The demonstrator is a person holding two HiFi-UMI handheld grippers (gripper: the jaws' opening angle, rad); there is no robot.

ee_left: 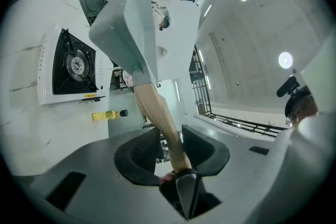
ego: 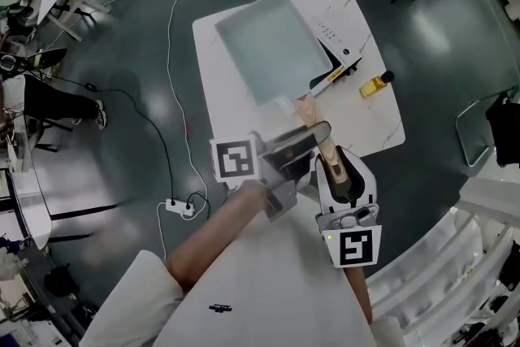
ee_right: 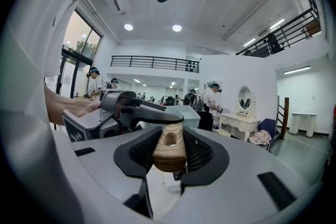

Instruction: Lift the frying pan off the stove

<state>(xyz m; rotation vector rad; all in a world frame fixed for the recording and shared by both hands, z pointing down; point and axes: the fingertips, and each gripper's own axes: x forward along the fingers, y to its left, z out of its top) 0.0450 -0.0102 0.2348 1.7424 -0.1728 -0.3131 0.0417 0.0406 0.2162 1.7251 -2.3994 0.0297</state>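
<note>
Wood is what both sets of jaws are clamped on. The wooden handle (ego: 312,111) of the frying pan (ego: 272,45) is pinched by the left gripper (ego: 296,144) a bit further along towards the pan. Its near end is held by the right gripper (ego: 341,175). So neither gripper is spread wide, and both are closed down narrow on that one handle.

In the right gripper view the rounded butt of the handle is seen squeezed between the black ribbed pads (ee_right: 198,150), with the left gripper's body just beyond it.

The pan, a pale grey-green square one, is held up in the air, clear of the stove (ee_left: 73,65) and not touching it. From the head view it's seen over the white marble table (ego: 219,93), and the stove's white body is partly covered, poking out at the pan's right side.

A small yellow bottle (ego: 374,85) is laid on the table near its right edge, just right of the stove. White cables (ego: 171,36) are strung across the dark floor to the left.
</note>
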